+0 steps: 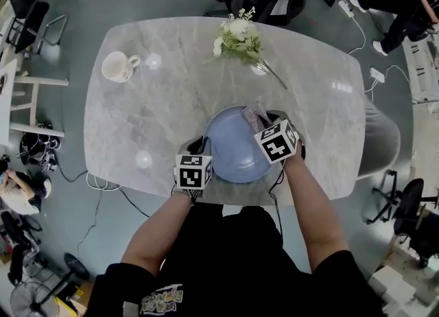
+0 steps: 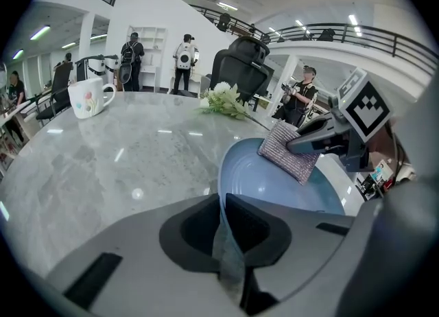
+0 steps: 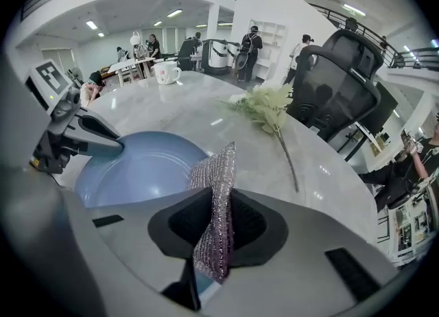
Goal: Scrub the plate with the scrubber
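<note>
Nearest my lens, the left gripper (image 2: 222, 216) has its jaws drawn almost together on the near rim of the plate (image 2: 274, 185), with the thin edge pinched between the pads. I judge that this grip is there to anchor the dish so it can't slide or spin once rubbing starts. The right gripper (image 3: 218, 206) is clamped on the lower part of the scrubber (image 3: 214, 171). That leaves most of the silvery pad standing free beyond the jaws, which makes sense because the free part is what has to meet the dish.

The grey marble table (image 1: 171, 96) carries everything. The blue plate sits close to its near edge, right in front of the operator's body, so both tools reach it with the arms tucked in. I can't tell whether its gripped side is lifted slightly or resting flat.

From the head view, the scrubber hangs over the far right part of the plate's bowl, opposite the left grip. The two tools therefore work from opposing sides and don't crowd each other. The pad looks to be touching the surface or just above it, and I can't settle which.

The flowers (image 1: 239, 38) lie at the far edge and the mug (image 1: 118, 67) stands to the far left, both well apart from the plate.
</note>
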`<state>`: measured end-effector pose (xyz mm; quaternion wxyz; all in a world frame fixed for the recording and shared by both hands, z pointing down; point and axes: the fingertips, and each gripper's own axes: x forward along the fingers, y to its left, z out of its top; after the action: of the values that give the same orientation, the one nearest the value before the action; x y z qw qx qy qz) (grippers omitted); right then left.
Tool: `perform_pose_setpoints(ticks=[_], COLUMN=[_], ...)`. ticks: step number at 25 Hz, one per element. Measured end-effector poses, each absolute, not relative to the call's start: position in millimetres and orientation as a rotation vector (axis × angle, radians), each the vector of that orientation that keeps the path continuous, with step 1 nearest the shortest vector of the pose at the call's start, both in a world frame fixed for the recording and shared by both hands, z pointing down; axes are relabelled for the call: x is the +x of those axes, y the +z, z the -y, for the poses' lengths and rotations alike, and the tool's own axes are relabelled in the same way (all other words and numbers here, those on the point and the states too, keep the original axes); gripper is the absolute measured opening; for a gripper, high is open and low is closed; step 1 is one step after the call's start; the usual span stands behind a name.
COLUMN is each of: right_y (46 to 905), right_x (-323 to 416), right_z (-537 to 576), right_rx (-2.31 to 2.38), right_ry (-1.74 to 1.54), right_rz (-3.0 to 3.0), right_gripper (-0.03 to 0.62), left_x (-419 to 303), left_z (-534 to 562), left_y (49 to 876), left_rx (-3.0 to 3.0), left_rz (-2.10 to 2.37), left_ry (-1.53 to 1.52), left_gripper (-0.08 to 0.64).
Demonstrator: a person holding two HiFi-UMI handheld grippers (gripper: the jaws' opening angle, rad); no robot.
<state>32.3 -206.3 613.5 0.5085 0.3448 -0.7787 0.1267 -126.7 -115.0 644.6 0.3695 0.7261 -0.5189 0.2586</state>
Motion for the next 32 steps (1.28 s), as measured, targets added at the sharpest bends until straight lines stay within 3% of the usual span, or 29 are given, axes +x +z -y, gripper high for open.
perform_pose_setpoints(ticks=[19,32], right_y=[604,602], right_x=[89,77], right_z=[159,102], right_rx=[0.930,0.921], right_ry=[0.378,0.441], right_rz=[1.858,1.920], right_gripper=[0.077,0.077], left_x=[-126,-124], left_z=[112,113], left_y=[643,643], left_rx=[1.819,1.810], left_rz=[1.396,1.414], left_ry=[0.618,0.606], left_gripper=[0.034,0.032])
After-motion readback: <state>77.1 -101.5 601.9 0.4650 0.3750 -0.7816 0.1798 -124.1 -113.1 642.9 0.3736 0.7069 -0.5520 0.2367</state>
